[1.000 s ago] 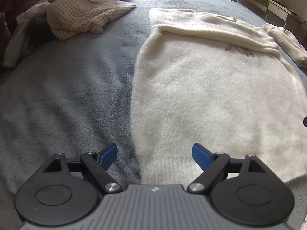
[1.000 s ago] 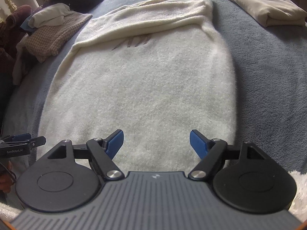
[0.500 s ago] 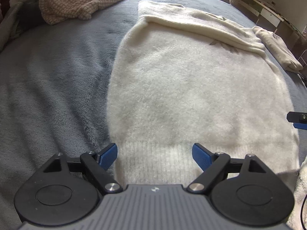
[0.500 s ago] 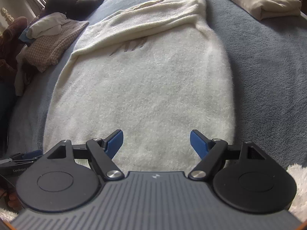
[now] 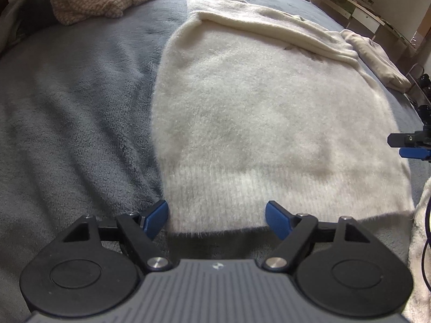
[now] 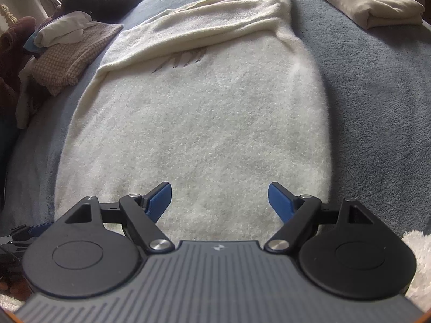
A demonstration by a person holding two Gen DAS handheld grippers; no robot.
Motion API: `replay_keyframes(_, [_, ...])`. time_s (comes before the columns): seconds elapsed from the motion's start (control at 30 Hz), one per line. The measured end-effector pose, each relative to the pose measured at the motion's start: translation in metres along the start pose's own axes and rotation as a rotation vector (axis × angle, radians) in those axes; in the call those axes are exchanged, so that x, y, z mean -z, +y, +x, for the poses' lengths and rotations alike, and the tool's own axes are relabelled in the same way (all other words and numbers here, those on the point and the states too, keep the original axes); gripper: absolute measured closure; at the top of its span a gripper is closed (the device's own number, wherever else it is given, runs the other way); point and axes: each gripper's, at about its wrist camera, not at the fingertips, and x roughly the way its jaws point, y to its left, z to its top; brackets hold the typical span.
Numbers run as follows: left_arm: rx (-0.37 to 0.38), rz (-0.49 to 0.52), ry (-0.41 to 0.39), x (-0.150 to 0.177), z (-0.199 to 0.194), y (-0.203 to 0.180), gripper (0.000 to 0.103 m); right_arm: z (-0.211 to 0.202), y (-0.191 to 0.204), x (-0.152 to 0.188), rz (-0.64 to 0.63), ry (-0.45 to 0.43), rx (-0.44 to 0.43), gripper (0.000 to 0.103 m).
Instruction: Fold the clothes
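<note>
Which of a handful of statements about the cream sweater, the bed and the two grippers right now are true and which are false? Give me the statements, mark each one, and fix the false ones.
1. The cream sweater lies spread flat on the grey blanket. True.
2. The left gripper is clamped on the sweater's hem. False: its jaws are closing, but the pads do not press on the hem, which lies between them.
3. The right gripper holds nothing. True: it is open above the sweater.
4. The sweater's sleeves hang off the bed. False: they are folded across its upper part.
5. A folded beige garment lies on top of the sweater. False: it lies apart, on the blanket.
</note>
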Motion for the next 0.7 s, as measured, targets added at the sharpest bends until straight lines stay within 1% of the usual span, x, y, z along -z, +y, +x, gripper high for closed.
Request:
replay_keyframes(0.07, [-0.005, 0.002, -0.015, 0.002, -0.001, 0.003, 0.029, 0.001, 0.002, 0.000, -0.016, -0.005, 0.010, 0.024])
replay_keyframes(0.1, [-0.002, -0.003, -0.021, 0.002, -0.001, 0.006, 0.032, 0.001, 0.003, 0.000, -0.023, -0.009, 0.013, 0.024])
replay_keyframes(0.17, [0.020, -0.027, -0.021, 0.002, 0.001, 0.012, 0.036, 0.000, 0.005, 0.000, -0.034, -0.022, 0.008, 0.024])
replay_keyframes(0.23, [0.036, -0.051, -0.018, 0.001, 0.003, 0.019, 0.039, -0.003, 0.009, 0.000, -0.048, -0.044, -0.023, 0.024])
replay_keyframes(0.3, [0.049, -0.074, -0.014, 0.001, 0.006, 0.025, 0.046, -0.007, 0.014, 0.001, -0.070, -0.068, -0.057, 0.024])
replay_keyframes(0.33, [0.055, -0.084, -0.014, 0.000, 0.007, 0.028, 0.048, -0.009, 0.018, 0.002, -0.084, -0.080, -0.073, 0.024])
replay_keyframes(0.43, [0.062, -0.115, -0.012, -0.001, 0.009, 0.036, 0.061, -0.012, 0.031, 0.003, -0.129, -0.105, -0.110, 0.024])
replay_keyframes(0.5, [0.060, -0.135, -0.013, -0.001, 0.009, 0.041, 0.078, -0.013, 0.040, 0.005, -0.168, -0.114, -0.119, 0.024])
replay_keyframes(0.57, [0.051, -0.156, -0.022, 0.000, 0.008, 0.046, 0.088, -0.014, 0.049, 0.007, -0.208, -0.120, -0.124, 0.025])
replay_keyframes(0.63, [0.054, -0.170, -0.039, 0.003, 0.006, 0.050, 0.087, -0.014, 0.056, 0.010, -0.245, -0.118, -0.129, 0.025])
replay_keyframes(0.7, [0.069, -0.182, -0.031, 0.005, 0.007, 0.052, 0.081, -0.014, 0.064, 0.013, -0.280, -0.116, -0.132, 0.025])
